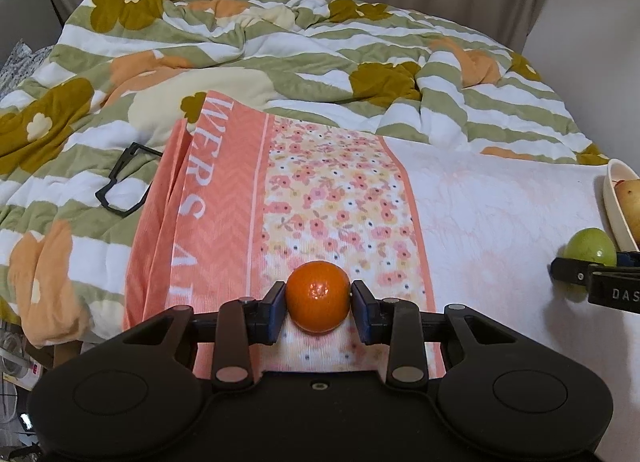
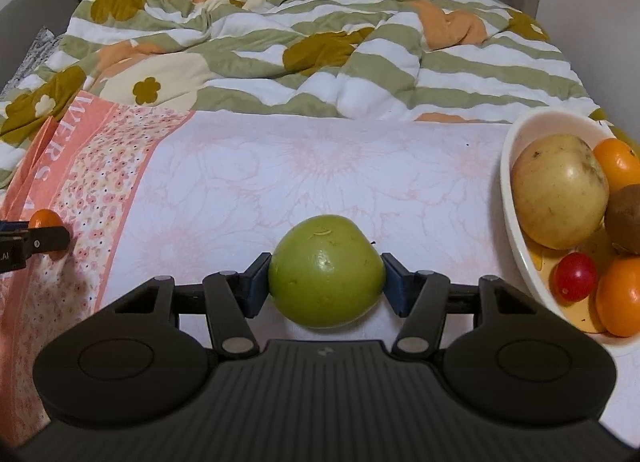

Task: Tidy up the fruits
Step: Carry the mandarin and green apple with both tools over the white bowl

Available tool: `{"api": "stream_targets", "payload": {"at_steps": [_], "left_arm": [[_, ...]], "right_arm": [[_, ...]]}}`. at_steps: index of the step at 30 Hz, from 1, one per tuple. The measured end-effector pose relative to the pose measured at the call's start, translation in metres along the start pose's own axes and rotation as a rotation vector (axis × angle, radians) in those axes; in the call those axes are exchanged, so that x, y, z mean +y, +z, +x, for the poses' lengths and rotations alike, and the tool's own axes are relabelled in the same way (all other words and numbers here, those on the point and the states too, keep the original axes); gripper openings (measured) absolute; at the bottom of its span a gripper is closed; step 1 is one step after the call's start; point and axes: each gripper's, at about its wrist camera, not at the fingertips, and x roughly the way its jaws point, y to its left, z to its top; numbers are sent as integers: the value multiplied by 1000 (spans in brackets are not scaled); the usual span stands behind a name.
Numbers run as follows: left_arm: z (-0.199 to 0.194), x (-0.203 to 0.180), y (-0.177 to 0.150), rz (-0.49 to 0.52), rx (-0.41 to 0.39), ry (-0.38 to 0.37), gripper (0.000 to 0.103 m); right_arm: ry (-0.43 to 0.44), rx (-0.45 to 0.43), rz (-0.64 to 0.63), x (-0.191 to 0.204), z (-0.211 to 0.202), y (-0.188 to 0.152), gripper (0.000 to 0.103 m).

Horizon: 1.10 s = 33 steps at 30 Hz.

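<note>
Two grasps made: left hand-held gripper clamps the orange, right hand-held gripper the green apple; next, I lift both into the bowl.

We see only a sliver of the bowl at the left wrist view's right edge; the right wrist view cuts its far side too, cropping a kiwi and two oranges. The towel's lettering runs under a fold, so we cannot read it whole. The glasses are half tucked beneath the towel.
</note>
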Motion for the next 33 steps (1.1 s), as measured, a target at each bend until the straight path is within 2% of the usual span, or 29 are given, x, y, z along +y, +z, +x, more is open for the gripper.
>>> {"api": "stream_targets", "payload": {"at_steps": [9,18,25,33], "left_arm": [[-29,3,-9,-21,-49,3,38],[-77,-10,-24,3,-129,-20,38],[-109,-41,-34,55,-182,-97,38],[-137,-100,-46,103,-225,-161,38]], "right_arm": [[23,-36,-3,7,-24,-8,73],[23,-108,29,3,-77,-25,73],[-13,-162,93,-19,-133,-53,73],[-58,-218,131,-71,-185,-81,73]]}}
